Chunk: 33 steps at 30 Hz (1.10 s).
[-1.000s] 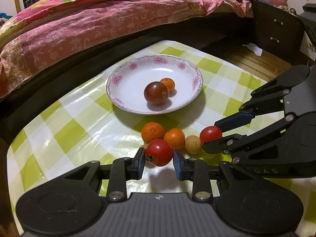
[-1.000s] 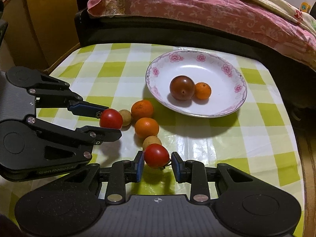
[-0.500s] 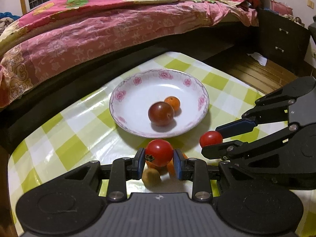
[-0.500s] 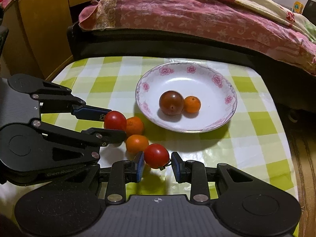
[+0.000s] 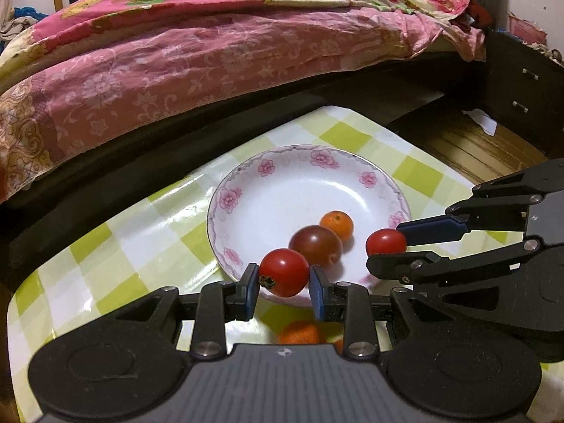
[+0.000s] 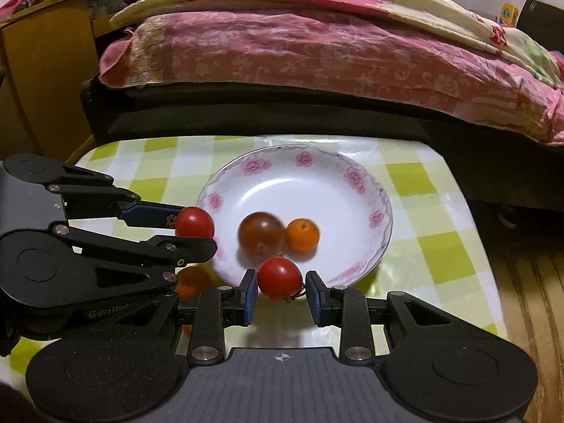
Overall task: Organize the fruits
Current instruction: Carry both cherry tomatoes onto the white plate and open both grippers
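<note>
Two hand-held grippers carry cherry tomatoes over a floral-rimmed plate [image 5: 225,197] on a green-and-white checked tablecloth [image 5: 116,246], beside a bed with a pink quilt [image 5: 176,53]. The left gripper [image 5: 284,283] is clenched on a red tomato [image 5: 284,273] above the plate's near rim, its stem end turned toward the left pad; the right gripper [image 6: 280,289] likewise grasps its own red tomato [image 6: 279,276], stem trailing toward the right pad, at the plate's near edge. Each tool shows in the other's view, converging from either side with little space between them. Already in the plate's well lie a dark maroon tomato [image 6: 261,234] and a small orange citrus fruit [image 6: 302,234], touching one another. At least one more orange fruit [image 5: 299,333] waits on the cloth below the grippers, partly hidden. Both loads appear ready for release. Done well, each tomato would be carried past the raised rim and lowered close to the well before the jaws part, since round fruit dropped from height may roll or knock the pair already there. Setting them down on open white surface, one hand after the other, would keep the tools from colliding.
</note>
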Each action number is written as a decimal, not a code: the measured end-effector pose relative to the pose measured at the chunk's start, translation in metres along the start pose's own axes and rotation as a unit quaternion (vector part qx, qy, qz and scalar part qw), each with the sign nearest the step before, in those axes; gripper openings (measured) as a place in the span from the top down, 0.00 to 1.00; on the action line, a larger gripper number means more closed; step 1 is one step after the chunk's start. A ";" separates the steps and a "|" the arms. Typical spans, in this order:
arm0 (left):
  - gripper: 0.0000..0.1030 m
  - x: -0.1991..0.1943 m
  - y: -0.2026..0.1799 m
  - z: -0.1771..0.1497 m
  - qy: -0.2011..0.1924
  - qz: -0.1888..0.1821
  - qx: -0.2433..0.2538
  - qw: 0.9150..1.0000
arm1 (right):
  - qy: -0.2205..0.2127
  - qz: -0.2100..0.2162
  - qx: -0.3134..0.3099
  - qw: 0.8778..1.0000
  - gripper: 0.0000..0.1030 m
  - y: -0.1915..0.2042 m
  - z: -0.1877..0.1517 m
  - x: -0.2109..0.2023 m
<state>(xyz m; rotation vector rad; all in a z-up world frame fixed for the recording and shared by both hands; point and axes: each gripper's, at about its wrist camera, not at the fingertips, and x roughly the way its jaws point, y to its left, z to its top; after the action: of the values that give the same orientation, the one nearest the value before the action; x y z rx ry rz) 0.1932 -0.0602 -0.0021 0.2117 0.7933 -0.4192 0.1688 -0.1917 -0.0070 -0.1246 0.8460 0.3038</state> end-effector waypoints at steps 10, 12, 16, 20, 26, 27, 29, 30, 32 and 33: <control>0.63 0.013 0.016 0.005 0.005 0.006 -0.017 1.000 | 0.002 -0.015 -0.001 1.000 0.74 -0.006 0.005 0.023; 0.63 0.015 0.016 0.005 0.006 0.006 -0.018 1.000 | 0.002 -0.015 0.001 1.000 0.74 -0.007 0.005 0.026; 0.63 0.020 0.015 0.005 0.011 0.003 -0.018 1.000 | 0.006 -0.015 0.003 1.000 0.74 -0.007 0.003 0.032; 0.63 0.022 0.011 0.006 0.012 0.005 -0.011 1.000 | 0.002 -0.017 0.009 1.000 0.73 -0.010 0.004 0.033; 0.61 0.021 0.010 0.006 0.012 0.004 -0.011 1.000 | -0.009 -0.017 0.014 1.000 0.72 -0.013 0.007 0.030; 0.60 0.020 0.011 0.006 0.010 0.005 -0.011 1.000 | -0.009 -0.017 0.015 1.000 0.71 -0.014 0.007 0.030; 0.59 0.019 0.012 0.007 0.006 0.006 -0.012 1.000 | -0.007 -0.016 0.017 1.000 0.70 -0.014 0.007 0.031; 0.59 0.018 0.012 0.007 0.005 0.007 -0.014 1.000 | -0.007 -0.015 0.017 1.000 0.69 -0.014 0.007 0.031; 0.59 0.017 0.013 0.008 0.004 0.008 -0.017 1.000 | -0.008 -0.015 0.017 1.000 0.69 -0.014 0.007 0.031; 0.59 0.016 0.014 0.009 0.003 0.008 -0.018 1.000 | -0.008 -0.015 0.017 1.000 0.69 -0.014 0.007 0.031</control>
<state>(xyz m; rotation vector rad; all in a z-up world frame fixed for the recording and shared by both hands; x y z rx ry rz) 0.2150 -0.0555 -0.0075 0.1866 0.8032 -0.3888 0.1972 -0.1969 -0.0261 -0.1040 0.8327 0.2620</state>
